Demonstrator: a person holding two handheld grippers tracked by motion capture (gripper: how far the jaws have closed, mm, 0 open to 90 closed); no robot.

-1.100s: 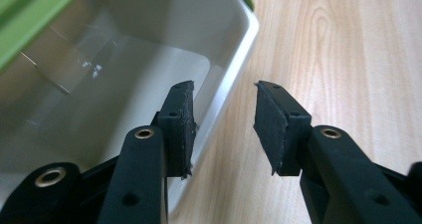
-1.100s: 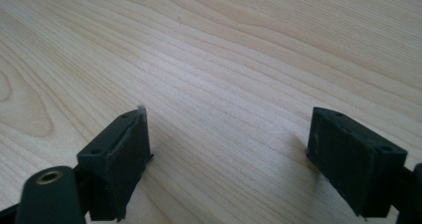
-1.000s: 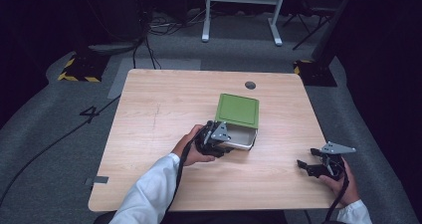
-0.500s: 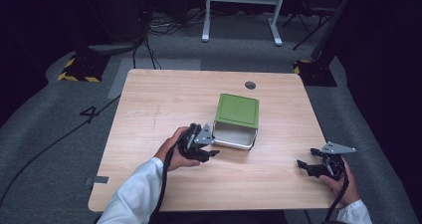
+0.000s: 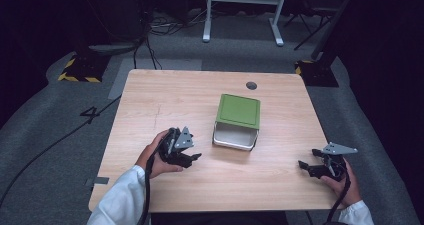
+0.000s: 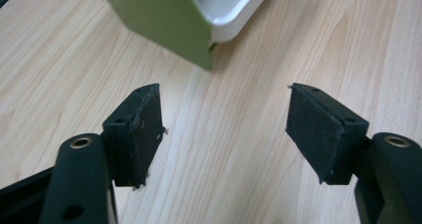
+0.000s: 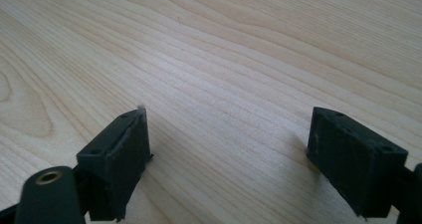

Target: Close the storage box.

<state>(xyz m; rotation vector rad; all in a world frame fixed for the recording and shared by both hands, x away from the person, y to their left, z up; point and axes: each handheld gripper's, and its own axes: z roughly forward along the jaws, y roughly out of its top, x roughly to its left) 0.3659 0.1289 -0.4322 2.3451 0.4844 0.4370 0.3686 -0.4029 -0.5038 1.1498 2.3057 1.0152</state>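
**Left tongs released beside the green-lidded box**

A white box (image 5: 234, 136) with a green lid (image 5: 239, 111) sits near the middle of the tabletop (image 5: 165, 100), a little toward its right edge. The lid covers the far part of the box and leaves a strip of the white inside bare at the near side. In the left gripper view the lid (image 6: 159, 20) and the white rim (image 6: 234, 15) lie just beyond the jaws, with bare wood between the pads.

The left tongs (image 5: 192, 157) lie low over the tabletop near its front edge, left of the box and apart from it, pointing toward it. Their jaws have just been opening; they stand spread with nothing between them, as the left gripper view (image 6: 224, 129) shows, so the tongs are released. The hand (image 5: 152, 160) holding them comes in from a white sleeve (image 5: 120, 200) at the front edge.

The right tongs (image 5: 306, 167) rest near the front right corner of the tabletop, well apart from the box, pointing toward the left. In the right gripper view (image 7: 229, 149) their jaws are spread wide over bare wood grain and grasp nothing.

A dark round hole (image 5: 251, 85) marks the tabletop near its far edge, behind the box.
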